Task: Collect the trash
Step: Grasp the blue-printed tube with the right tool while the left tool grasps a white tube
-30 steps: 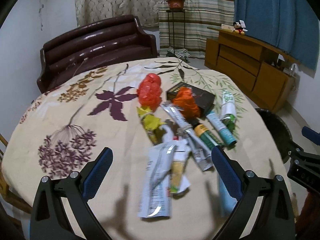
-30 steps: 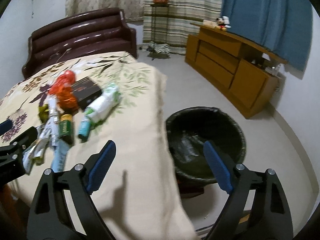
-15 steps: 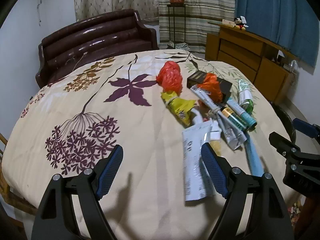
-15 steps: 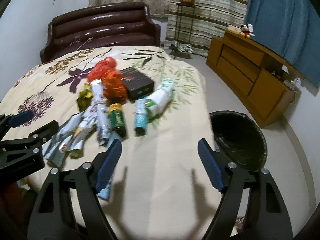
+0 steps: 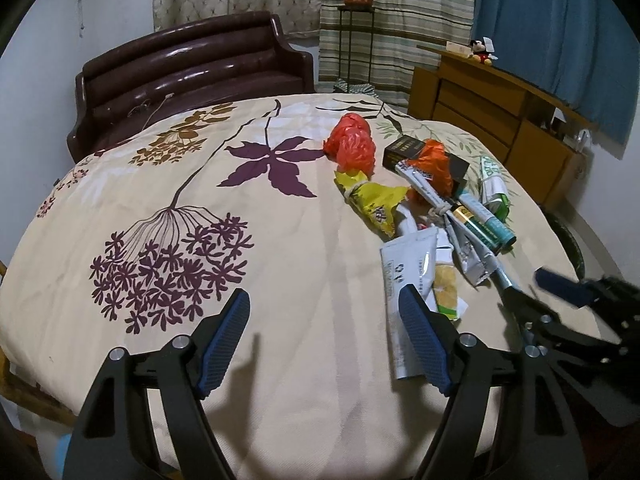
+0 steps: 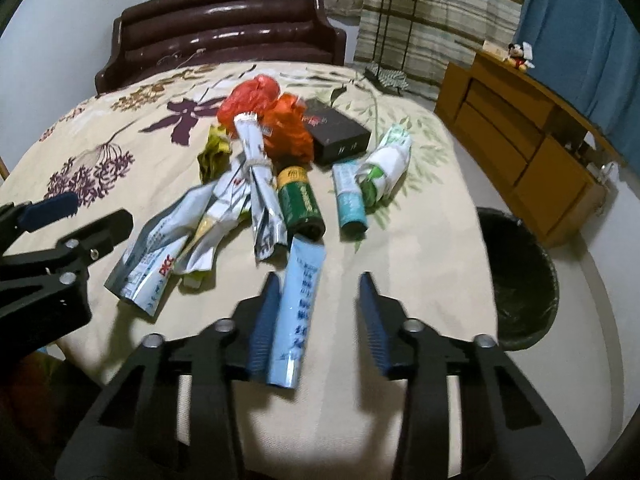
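Right claw: we found the right gripper (image 6: 316, 320) closing, jaws not yet pressing; a pale blue flat plastic sachet (image 6: 298, 312) lay between them, against the left pad.
Left claw: the left gripper (image 5: 326, 344) was narrowing over bare floral cloth (image 5: 160, 200), nothing between its jaws; a white-grey foil pouch (image 5: 408, 276) sat just beyond its right finger.
Remaining heap: ahead of the right claw we noted a green cylindrical can (image 6: 300, 200), a teal tube (image 6: 350, 200), a black flat box (image 6: 340, 132) and crumpled orange plastic bags (image 6: 272, 116).
Bin: a black-lined round bin (image 6: 520, 276) stood on the floor, right of the right claw.
Progress: we judged collection barely begun; nearly all the trash was left on the cloth.
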Motion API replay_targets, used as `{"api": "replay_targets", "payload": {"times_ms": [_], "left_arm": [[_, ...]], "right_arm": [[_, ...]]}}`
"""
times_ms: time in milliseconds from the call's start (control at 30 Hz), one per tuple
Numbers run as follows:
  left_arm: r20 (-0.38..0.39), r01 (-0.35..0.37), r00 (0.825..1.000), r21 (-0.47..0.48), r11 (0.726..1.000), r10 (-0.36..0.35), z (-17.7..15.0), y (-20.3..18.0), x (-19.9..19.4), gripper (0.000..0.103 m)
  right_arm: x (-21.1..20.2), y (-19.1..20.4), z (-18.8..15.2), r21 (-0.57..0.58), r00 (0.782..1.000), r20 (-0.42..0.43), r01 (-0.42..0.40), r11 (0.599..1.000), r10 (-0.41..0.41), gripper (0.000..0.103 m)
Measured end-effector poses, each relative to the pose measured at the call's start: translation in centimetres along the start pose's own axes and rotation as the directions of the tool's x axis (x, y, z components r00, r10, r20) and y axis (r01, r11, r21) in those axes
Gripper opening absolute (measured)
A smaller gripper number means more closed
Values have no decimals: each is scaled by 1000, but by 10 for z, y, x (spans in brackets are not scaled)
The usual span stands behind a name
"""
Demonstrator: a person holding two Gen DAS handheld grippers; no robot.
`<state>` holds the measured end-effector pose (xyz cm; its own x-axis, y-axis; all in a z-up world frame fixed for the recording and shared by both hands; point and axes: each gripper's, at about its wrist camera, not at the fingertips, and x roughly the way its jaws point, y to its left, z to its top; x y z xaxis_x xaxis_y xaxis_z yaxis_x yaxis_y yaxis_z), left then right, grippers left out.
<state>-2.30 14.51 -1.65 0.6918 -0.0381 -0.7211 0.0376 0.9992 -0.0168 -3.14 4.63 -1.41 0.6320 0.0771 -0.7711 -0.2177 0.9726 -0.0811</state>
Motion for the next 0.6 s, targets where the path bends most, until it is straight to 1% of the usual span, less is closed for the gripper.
{"api": "replay_targets", "payload": {"times_ms": [33,133,167,233,433,600], "left_arm": [[2,3,1000,-1,1000,-3,0,-1,0,75],[1,20,1000,-8,1000,-20,2,-4,-1,75],[1,25,1000,-10,1000,-25,2,-5,-1,75],[0,34,999,-11,999,-34,3,-8,-2,75],[-5,49,999,-1,999,-49,3,-20,-2,75],[-42,49,998,1,999,-49,1,-26,12,74]], "right_arm": [[2,0,-1,3,1000,-11,-4,1000,4,31],[4,-1,-3,8,1000,-18,-12,1000,12,28],[4,-1,-3,7,1000,-18,-12,1000,12,26],[3,-2,-4,4,1000,-16,-12,1000,13,17],[-4,-11,-5,5,1000,11,-6,1000,6,16],[-5,-22,-6,18,1000,19,3,1000,-3,16]]}}
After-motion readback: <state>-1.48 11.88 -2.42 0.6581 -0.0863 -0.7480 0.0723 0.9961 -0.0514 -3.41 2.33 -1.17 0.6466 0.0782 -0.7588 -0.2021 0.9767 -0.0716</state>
